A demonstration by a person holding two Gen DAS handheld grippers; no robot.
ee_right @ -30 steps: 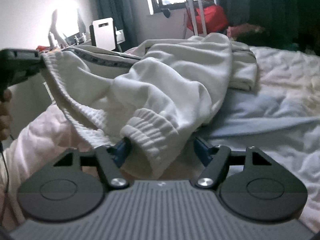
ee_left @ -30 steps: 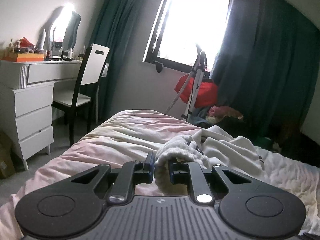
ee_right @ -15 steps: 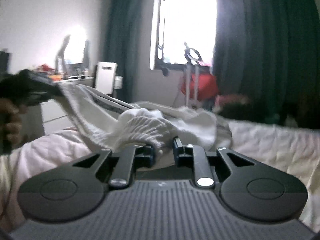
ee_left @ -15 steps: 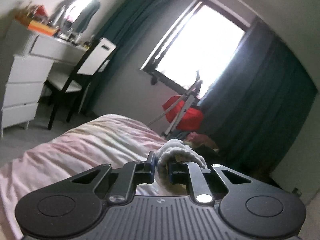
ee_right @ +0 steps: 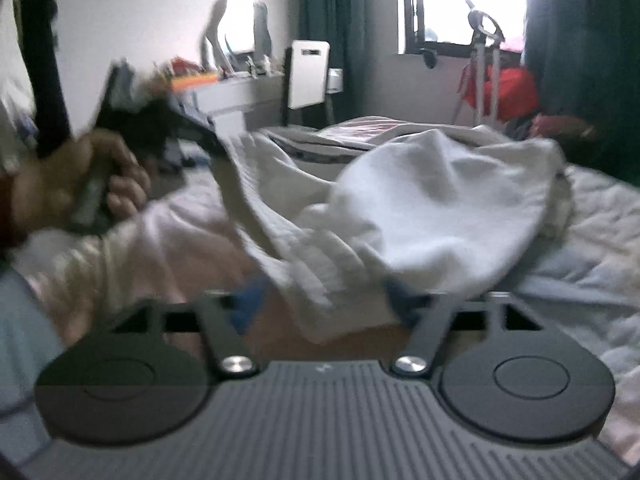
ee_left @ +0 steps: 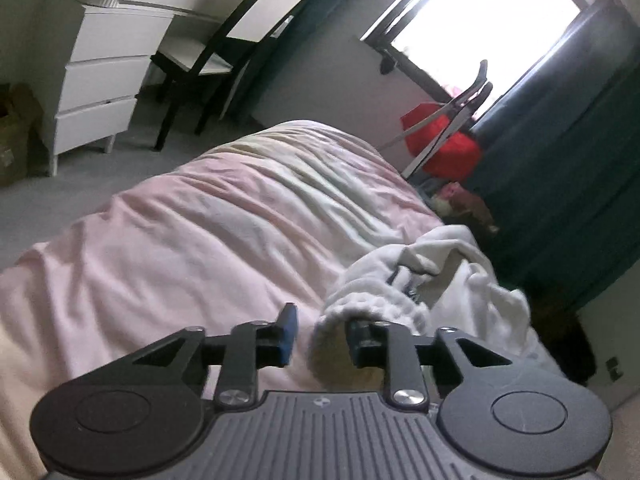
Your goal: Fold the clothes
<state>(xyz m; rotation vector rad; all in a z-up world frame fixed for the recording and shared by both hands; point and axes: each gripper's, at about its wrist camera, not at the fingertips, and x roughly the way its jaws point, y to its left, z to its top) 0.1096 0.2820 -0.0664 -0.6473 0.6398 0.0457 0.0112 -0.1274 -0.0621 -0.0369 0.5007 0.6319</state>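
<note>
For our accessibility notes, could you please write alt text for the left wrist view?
The left gripper is opening, its fingers apart around the ribbed cuff of a white sweatshirt crumpled on a pink bed cover. Behind stand a white dresser, a chair, a bright window and dark curtains.

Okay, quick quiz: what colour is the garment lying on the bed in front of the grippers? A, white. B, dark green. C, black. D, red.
A: the garment bunched on the bed is white, with a ribbed white cuff near the left gripper.
</note>
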